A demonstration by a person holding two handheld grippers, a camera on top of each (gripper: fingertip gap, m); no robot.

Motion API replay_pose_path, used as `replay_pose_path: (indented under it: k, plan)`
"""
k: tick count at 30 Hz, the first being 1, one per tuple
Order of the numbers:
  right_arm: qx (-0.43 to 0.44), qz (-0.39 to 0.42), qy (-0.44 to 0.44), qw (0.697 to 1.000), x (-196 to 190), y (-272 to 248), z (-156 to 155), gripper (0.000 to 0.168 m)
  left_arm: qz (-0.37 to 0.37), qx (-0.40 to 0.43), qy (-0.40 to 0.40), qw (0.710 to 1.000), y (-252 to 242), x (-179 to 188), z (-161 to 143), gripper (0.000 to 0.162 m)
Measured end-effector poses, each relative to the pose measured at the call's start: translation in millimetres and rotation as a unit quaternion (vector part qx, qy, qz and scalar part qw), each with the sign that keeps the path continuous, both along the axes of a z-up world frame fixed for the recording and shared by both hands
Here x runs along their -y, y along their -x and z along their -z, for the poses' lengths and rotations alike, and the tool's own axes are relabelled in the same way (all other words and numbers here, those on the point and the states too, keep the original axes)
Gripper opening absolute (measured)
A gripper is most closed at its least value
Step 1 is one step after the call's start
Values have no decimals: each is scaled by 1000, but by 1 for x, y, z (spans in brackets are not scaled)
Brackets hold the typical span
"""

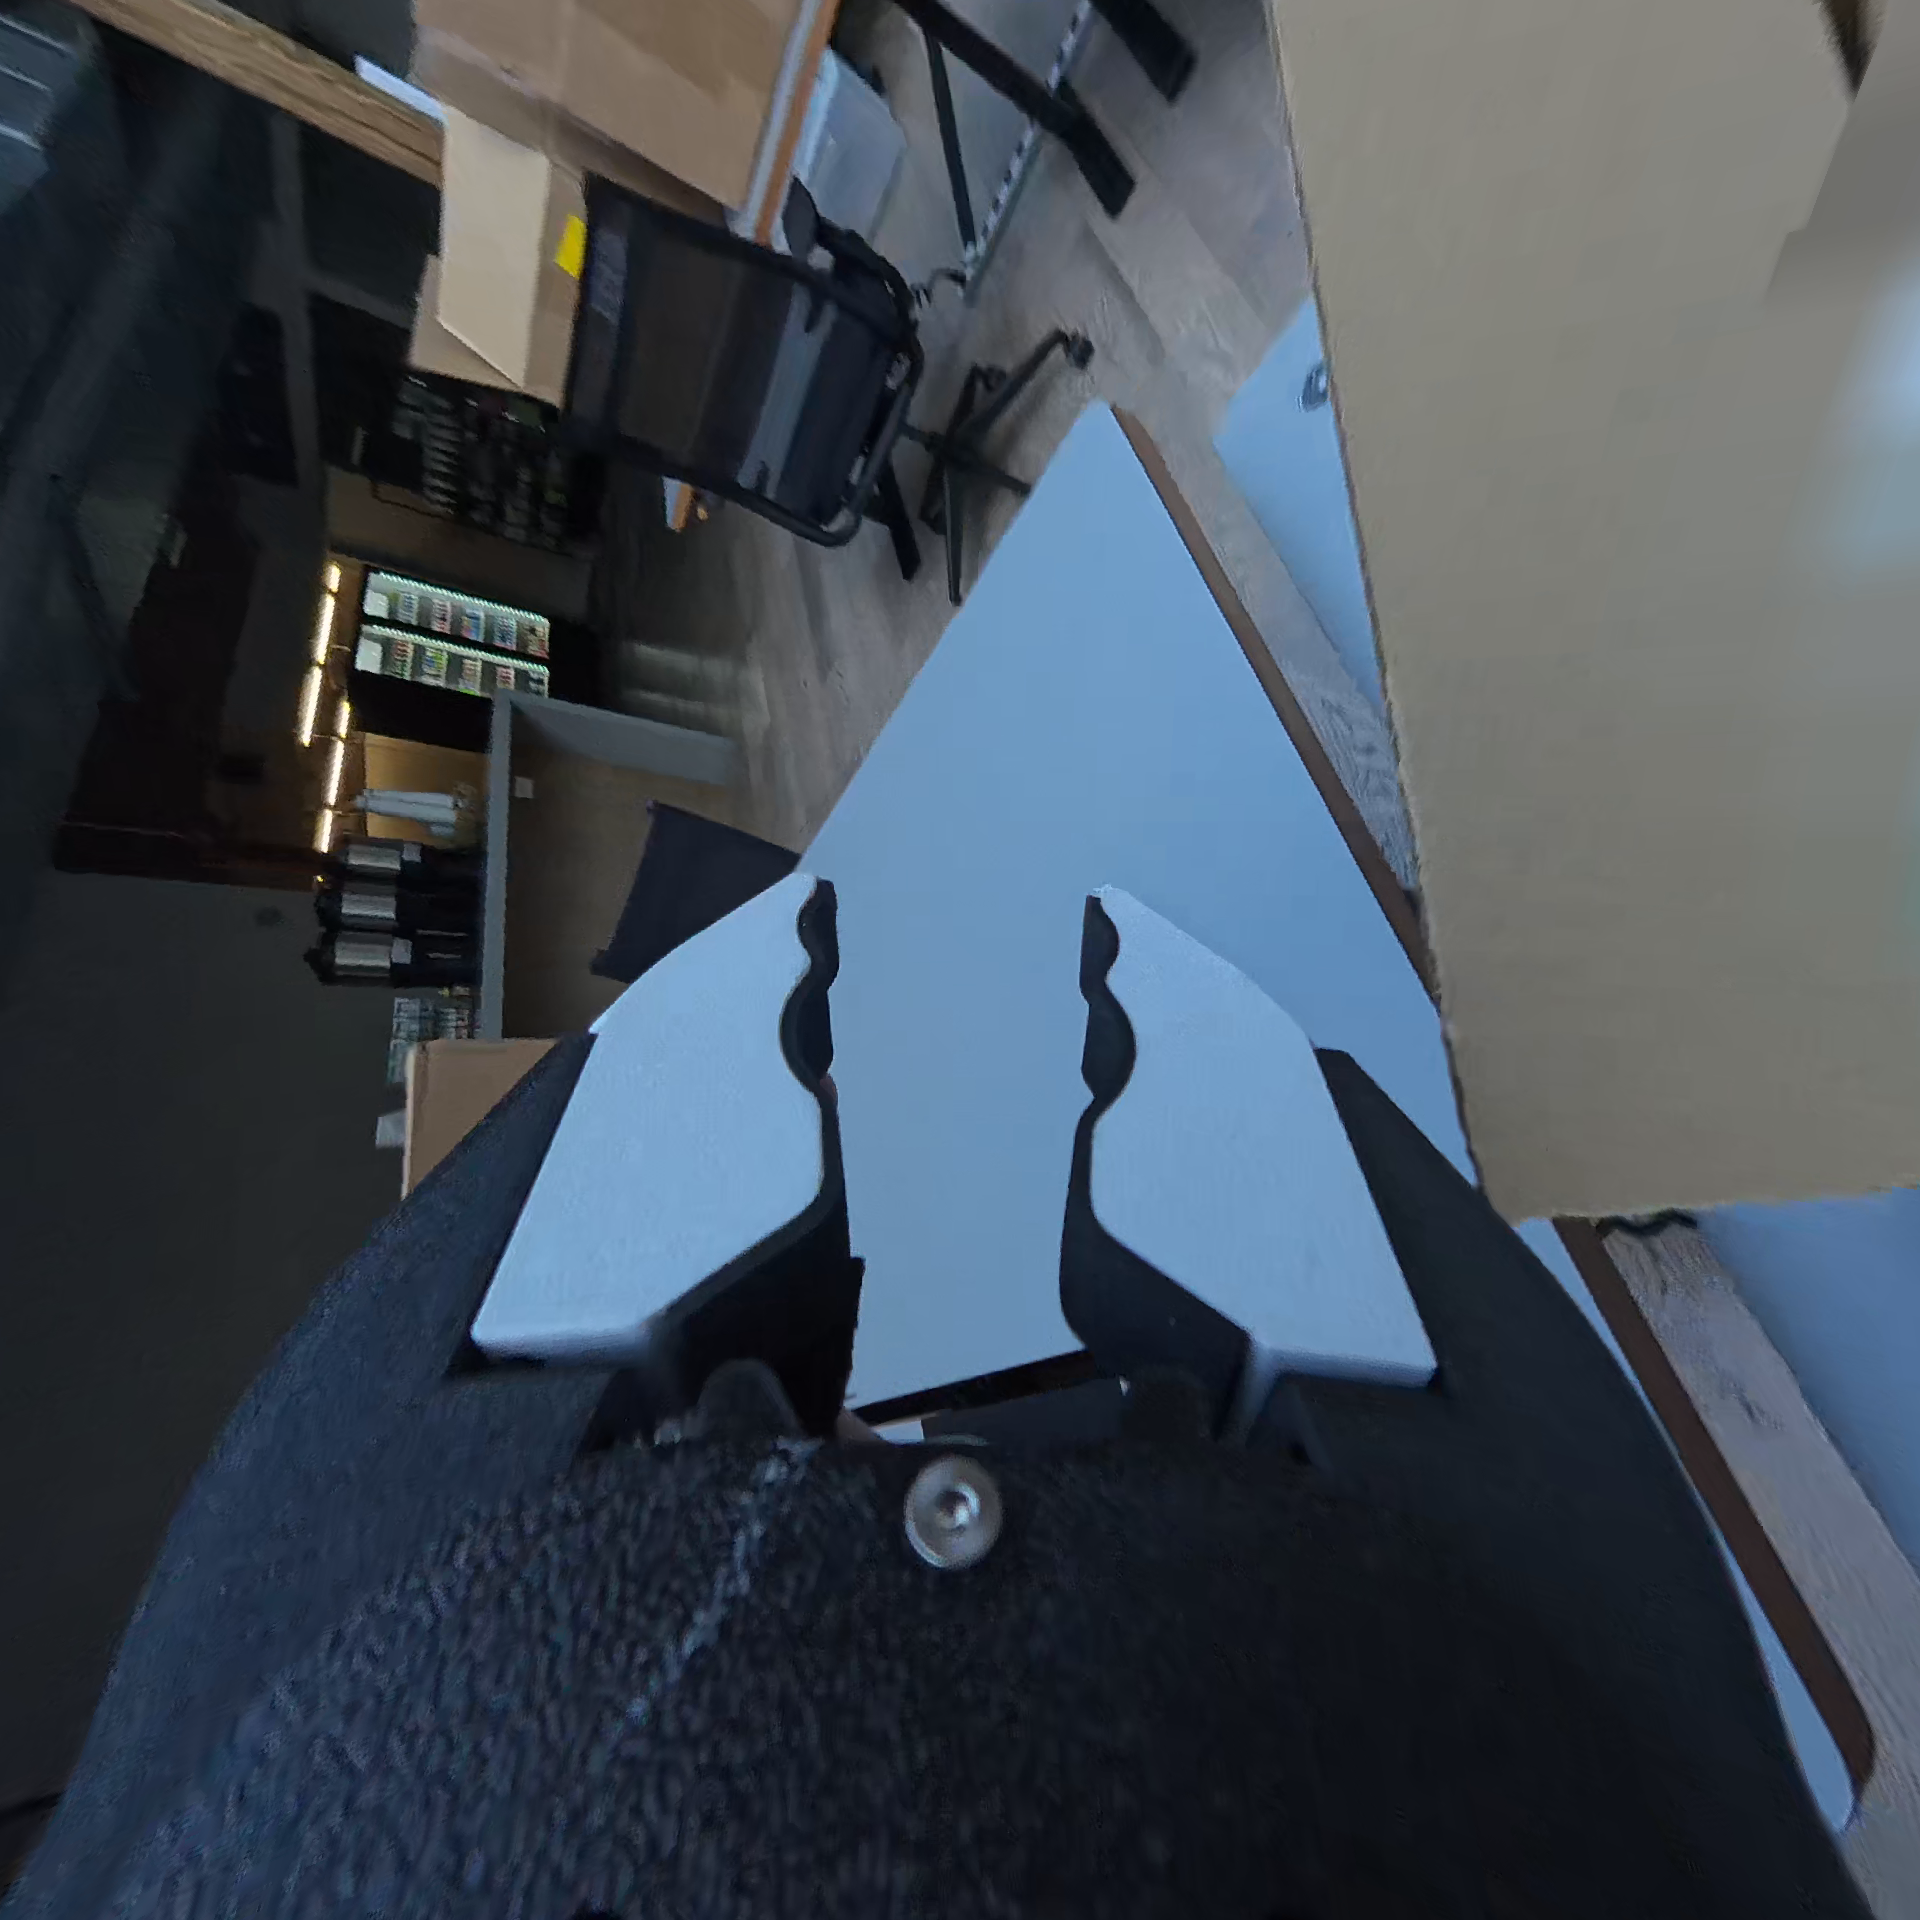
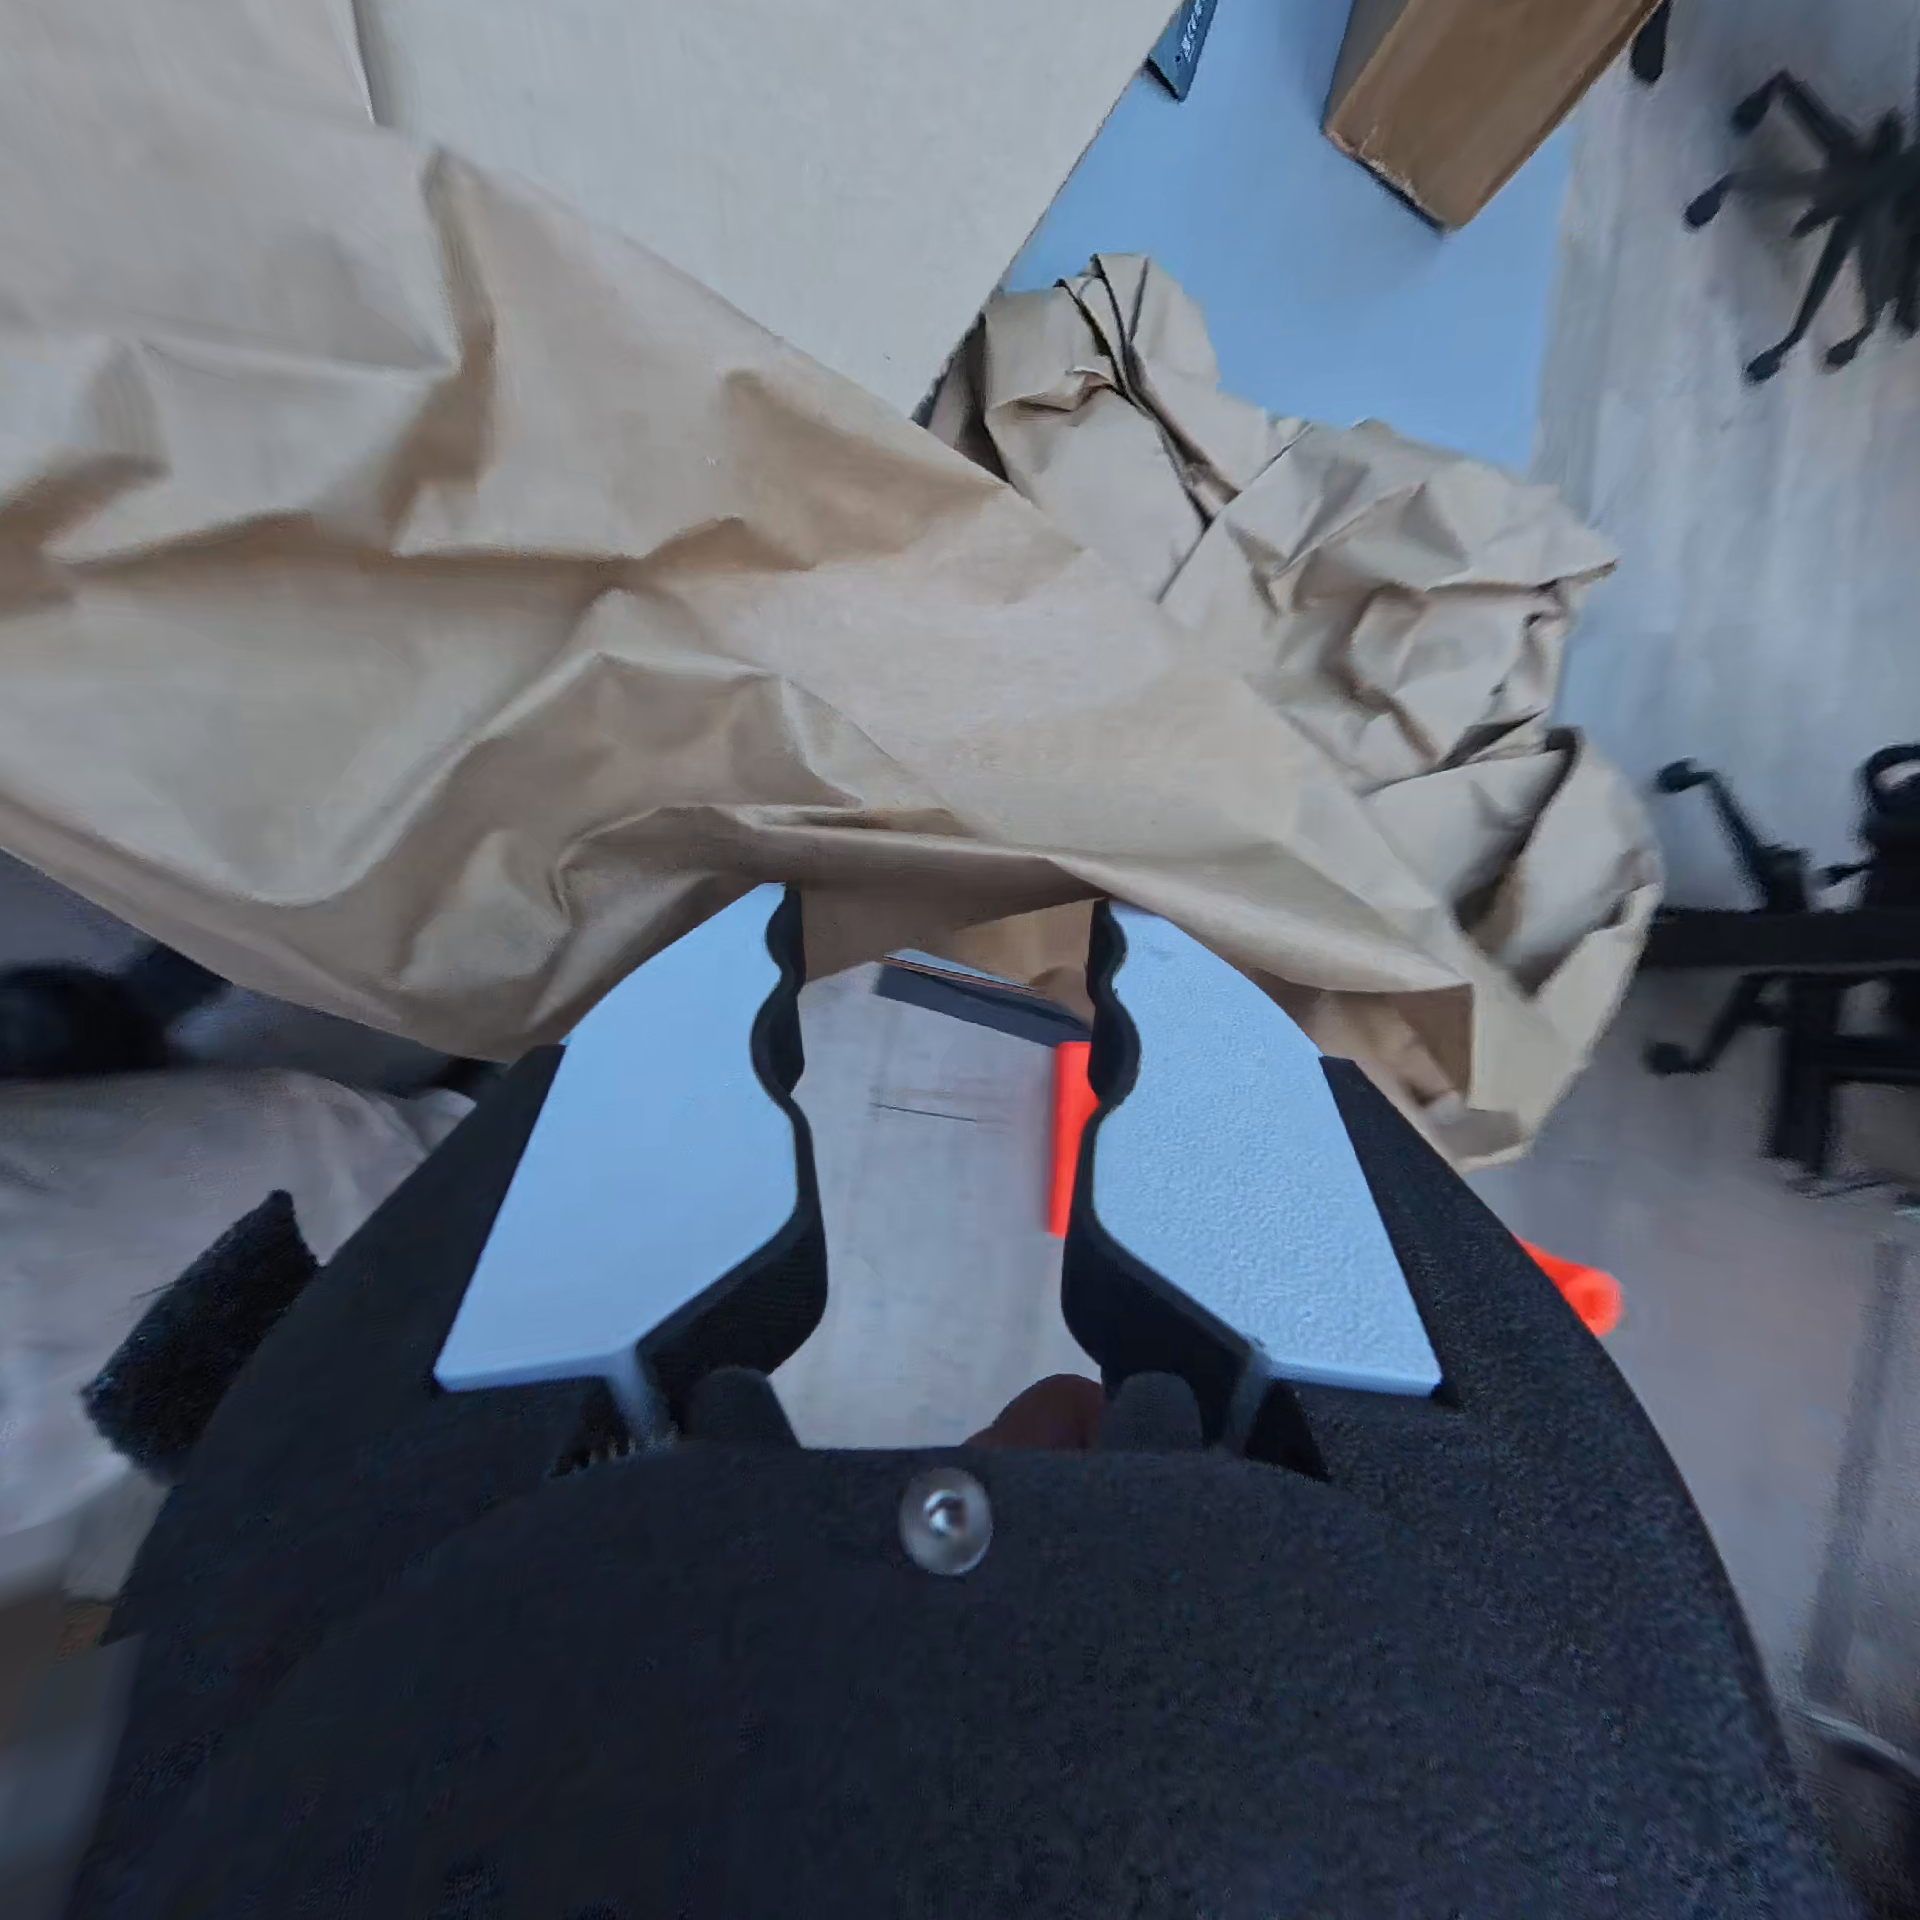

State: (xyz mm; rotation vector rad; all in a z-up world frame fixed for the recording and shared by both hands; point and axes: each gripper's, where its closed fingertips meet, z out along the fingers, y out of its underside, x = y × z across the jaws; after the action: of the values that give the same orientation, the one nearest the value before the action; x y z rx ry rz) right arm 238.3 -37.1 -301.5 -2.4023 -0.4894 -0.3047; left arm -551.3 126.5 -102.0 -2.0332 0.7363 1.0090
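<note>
Two views show this moment. Seen from the left wrist, the left gripper, with pale grey fingers on a rough black body, stands spread apart with nothing between its jaws; it hangs over a bare white tabletop with a brown edge, and the nearest thing is a large plain cardboard box just to its right, close beside but not touching. Farther off stand a black mesh office chair, more cardboard boxes and lit shelves, all blurred. Seen from the right wrist, the right gripper also has its jaws spread, and a big sheet of crumpled brown packing paper lies across the fingertips, draped over them and spilling to the right; whether the paper is caught between the tips or only resting on them, I cannot tell. Behind the paper rises a flat cardboard panel. Below, between the fingers, an orange plastic piece shows on a pale floor.
</note>
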Motion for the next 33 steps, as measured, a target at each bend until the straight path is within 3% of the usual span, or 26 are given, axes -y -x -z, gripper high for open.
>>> replay_pose_path:
  k: [4,7,10,12,14,16,17,19,21,23,25,26,29,31,33]
  plan:
    - [168,-98,49,980,-4,-34,-38,50,92,102,-47,989,-91,15,-63,44]
    - [192,-122,78,971,-6,-53,-73,49,195,215,2,957,-182,39,-70,46]
    - [139,-126,-3,982,-35,-37,-129,47,253,289,54,922,-253,56,-49,47]
    - [18,-133,-67,989,-65,14,-162,56,250,307,105,912,-282,53,-8,58]
    - [-114,-161,-92,976,-96,90,-175,72,227,320,146,908,-302,39,44,66]
    - [-166,-202,-51,964,-126,170,-152,97,202,344,232,887,-322,35,107,84]
    - [-148,-217,-9,965,-142,202,-126,111,182,349,278,877,-329,36,136,94]
    - [-58,-236,88,966,-176,241,-59,127,157,315,328,877,-328,37,182,106]
    - [39,-240,189,952,-200,252,7,127,128,280,333,892,-316,29,212,111]
    - [139,-246,290,914,-202,238,56,111,89,271,368,885,-308,31,239,117]
    - [195,-276,367,867,-189,226,75,48,64,235,388,889,-298,30,260,116]
    - [204,-291,369,859,-188,227,72,12,55,208,388,896,-291,27,269,113]
    - [234,-321,322,859,-197,226,42,0,53,237,418,876,-296,33,280,97]
    - [236,-324,278,873,-202,221,1,0,66,250,424,868,-298,35,280,86]
    - [226,-322,218,893,-208,213,-57,0,88,224,408,881,-292,29,275,51]
